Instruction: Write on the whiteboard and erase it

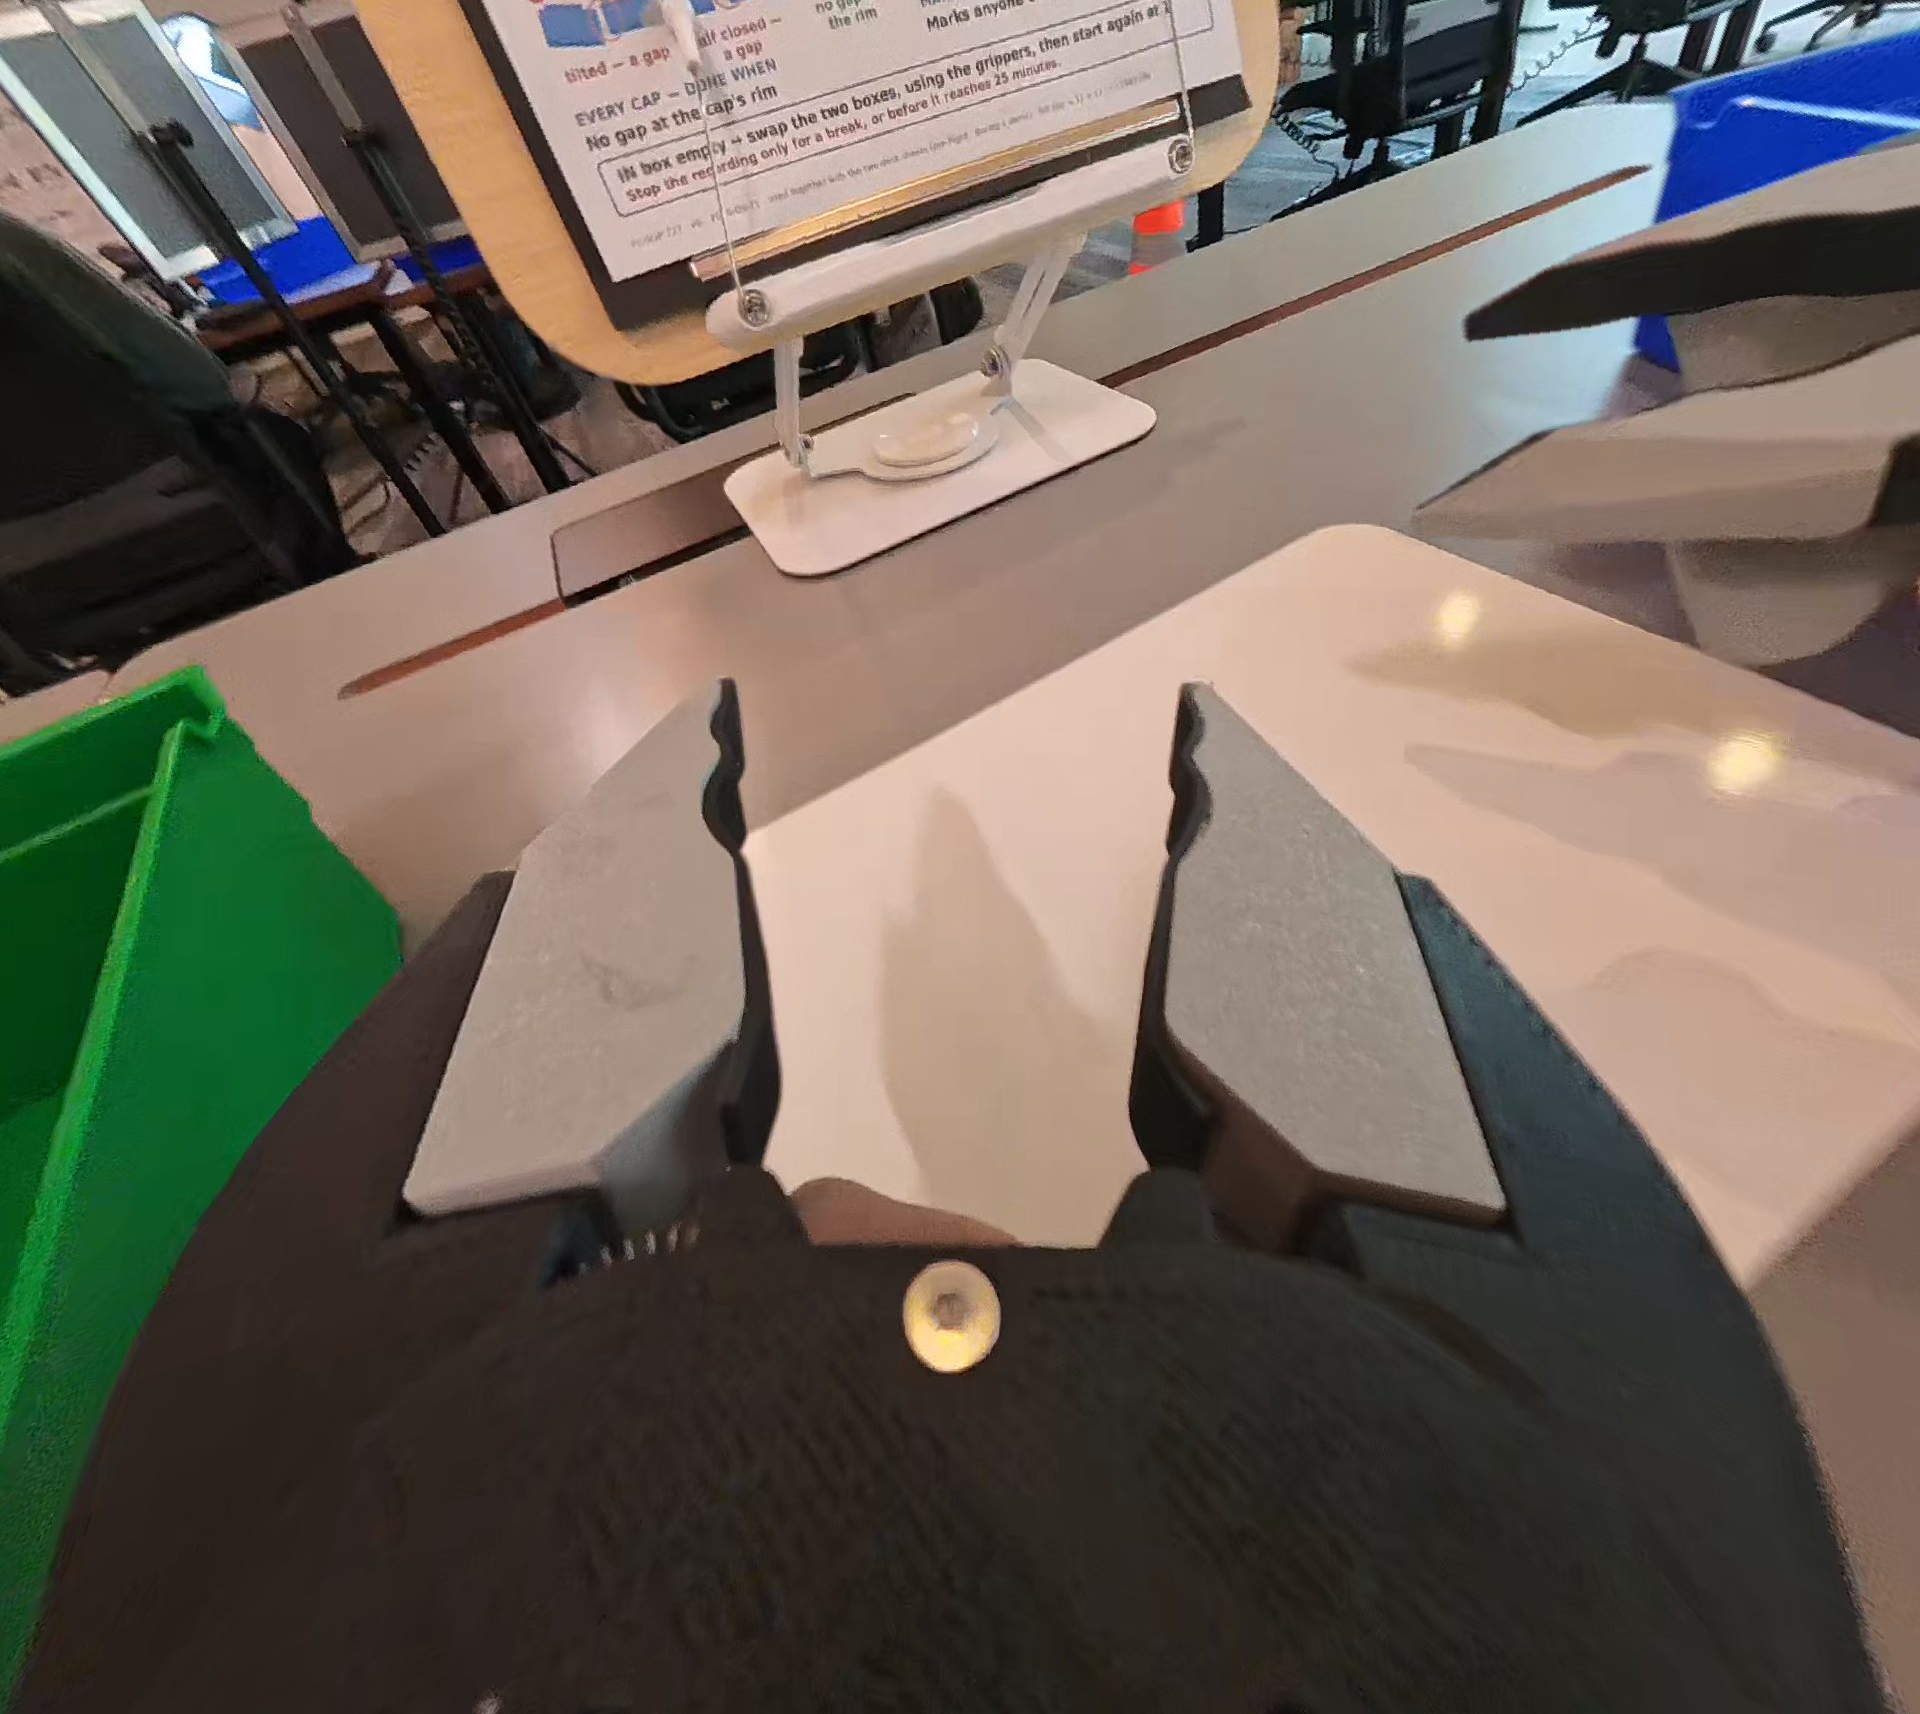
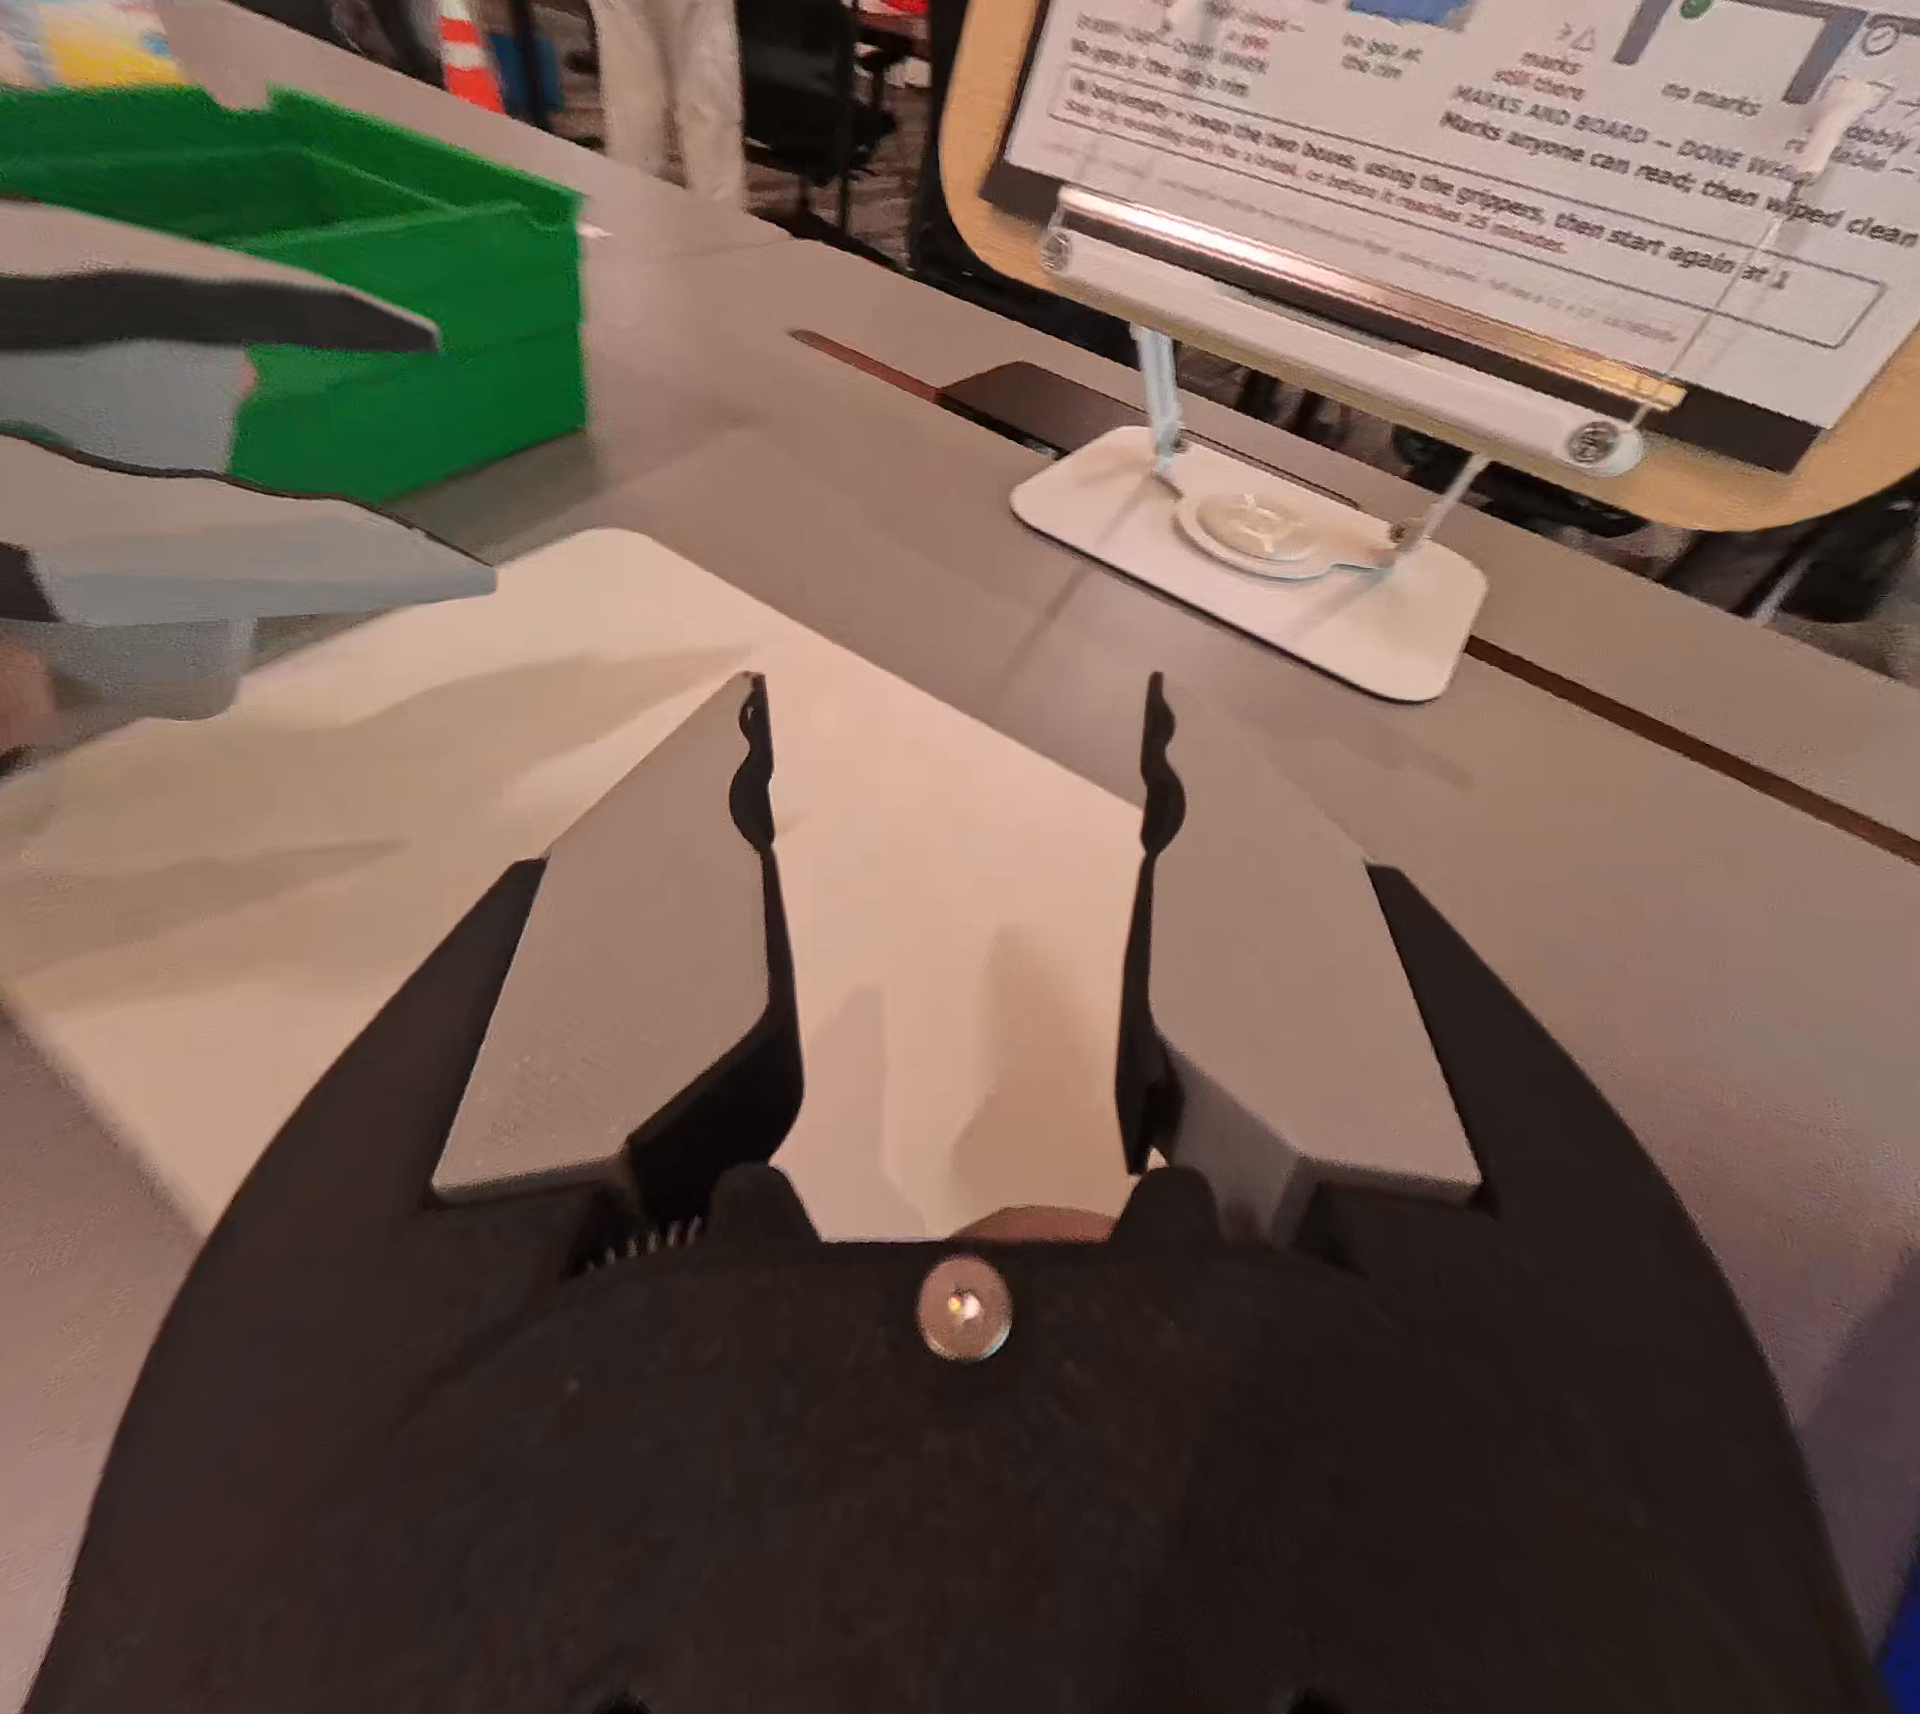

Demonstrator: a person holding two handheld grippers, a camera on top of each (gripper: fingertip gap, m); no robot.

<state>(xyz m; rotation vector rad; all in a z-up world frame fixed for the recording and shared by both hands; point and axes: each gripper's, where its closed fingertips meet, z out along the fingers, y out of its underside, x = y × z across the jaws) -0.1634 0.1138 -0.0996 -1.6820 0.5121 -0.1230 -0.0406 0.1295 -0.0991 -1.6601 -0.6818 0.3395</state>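
Note:
A blank white whiteboard lies flat on the grey table; it also shows in the right wrist view. My left gripper is open and empty, hovering over the board's left corner. My right gripper is open and empty, over the board's right part. The right gripper shows at the right edge of the left wrist view, and the left gripper at the left edge of the right wrist view. No marker or eraser is in view. No marks show on the board.
A green bin stands left of the board, also in the right wrist view. A blue bin is at the far right. An instruction sheet on a white stand stands behind the board. A person stands beyond the table.

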